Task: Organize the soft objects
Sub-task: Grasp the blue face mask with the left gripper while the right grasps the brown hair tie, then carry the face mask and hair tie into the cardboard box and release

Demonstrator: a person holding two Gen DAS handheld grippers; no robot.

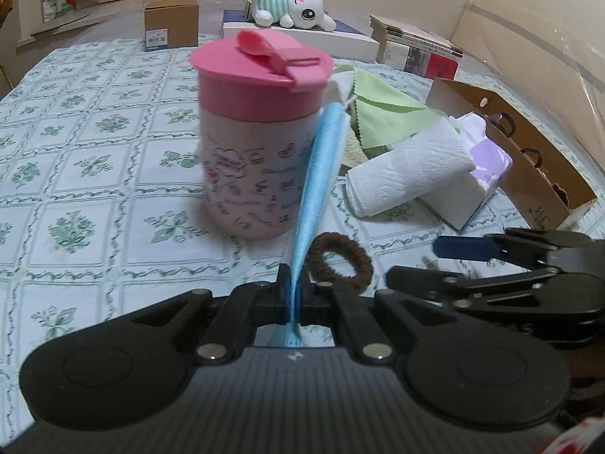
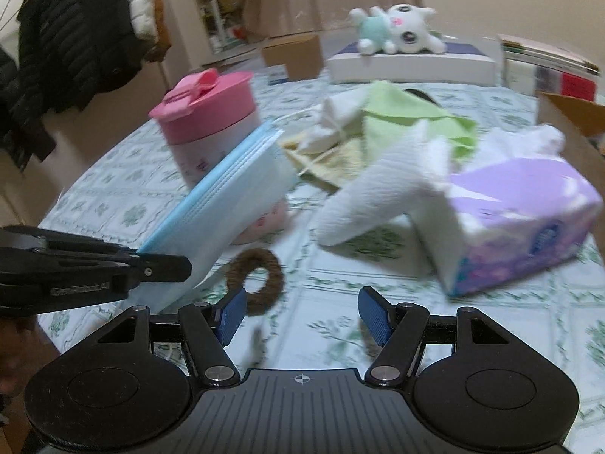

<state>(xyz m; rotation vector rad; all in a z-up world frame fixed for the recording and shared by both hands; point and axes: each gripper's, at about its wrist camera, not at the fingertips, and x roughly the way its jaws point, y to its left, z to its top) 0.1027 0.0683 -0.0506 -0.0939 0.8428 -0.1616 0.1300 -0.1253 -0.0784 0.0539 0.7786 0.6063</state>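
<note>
Pinching a stack of pale blue pleated face masks edge-on, the left tongs lift it clear; right tongs gape empty beside, near a brown fuzzy hair tie.

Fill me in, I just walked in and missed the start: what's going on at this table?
A person is sorting soft things with two handheld grippers. The left gripper has its jaws shut on a blue face mask, held up on edge beside the pink-lidded cup. The right gripper hovers with jaws open and empty near a brown hair tie lying on the floral tablecloth. A folded paper towel, a tissue pack and a green cloth lie untouched.
</note>
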